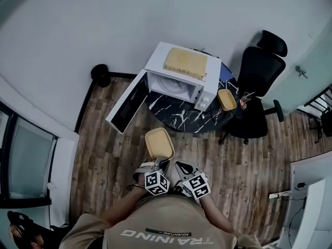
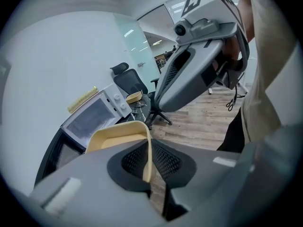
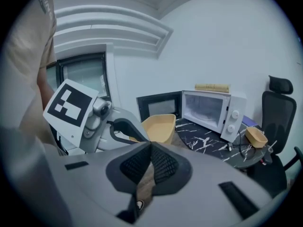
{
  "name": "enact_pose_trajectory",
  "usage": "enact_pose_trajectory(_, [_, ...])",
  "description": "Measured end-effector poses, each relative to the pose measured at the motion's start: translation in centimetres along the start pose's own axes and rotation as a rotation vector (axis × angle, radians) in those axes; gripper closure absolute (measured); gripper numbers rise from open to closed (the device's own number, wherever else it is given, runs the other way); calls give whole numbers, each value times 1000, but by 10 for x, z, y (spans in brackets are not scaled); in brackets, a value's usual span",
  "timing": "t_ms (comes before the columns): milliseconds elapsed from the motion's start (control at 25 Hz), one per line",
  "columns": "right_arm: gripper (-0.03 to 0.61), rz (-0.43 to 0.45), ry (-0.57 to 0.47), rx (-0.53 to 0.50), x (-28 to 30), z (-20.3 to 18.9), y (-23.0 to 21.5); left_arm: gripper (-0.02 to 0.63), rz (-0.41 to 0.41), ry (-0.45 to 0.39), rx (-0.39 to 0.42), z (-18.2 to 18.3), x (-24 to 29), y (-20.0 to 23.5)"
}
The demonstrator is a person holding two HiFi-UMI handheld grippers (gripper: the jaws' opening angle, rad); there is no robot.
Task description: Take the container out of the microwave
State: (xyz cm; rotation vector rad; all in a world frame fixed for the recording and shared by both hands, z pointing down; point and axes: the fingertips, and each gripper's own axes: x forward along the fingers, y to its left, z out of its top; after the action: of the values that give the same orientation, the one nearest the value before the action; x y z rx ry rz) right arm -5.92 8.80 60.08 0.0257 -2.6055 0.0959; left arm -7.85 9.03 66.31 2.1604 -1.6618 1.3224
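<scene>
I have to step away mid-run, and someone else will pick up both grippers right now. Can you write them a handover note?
Left gripper: shut on the rim of the tan, rounded-rectangular, plastic-looking container, held in the air in front of the person, off the table.
Right gripper: shut, empty, beside the left one.
White microwave: on the round black marble-patterned table, with its door swung wide open. The cavity looks empty.
Done: the container is out of the microwave.
Left: probably set the container down on a bare part of the table, then shut the door if wanted.
</scene>
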Motion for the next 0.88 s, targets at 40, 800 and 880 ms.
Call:
enact_pose_trajectory(40, [571,-4,4,-7,-2,1,-3,586,5,1,2,4,-1,1])
enact_pose_trajectory(800, [572,-38,-28,12,-16,4,-30,586,-14,-3,5,31,9,-1])
enact_pose_trajectory(880, [572,-39,-15,23,-20,-4,-29,586,-14,-4,-5,32,9,-5])
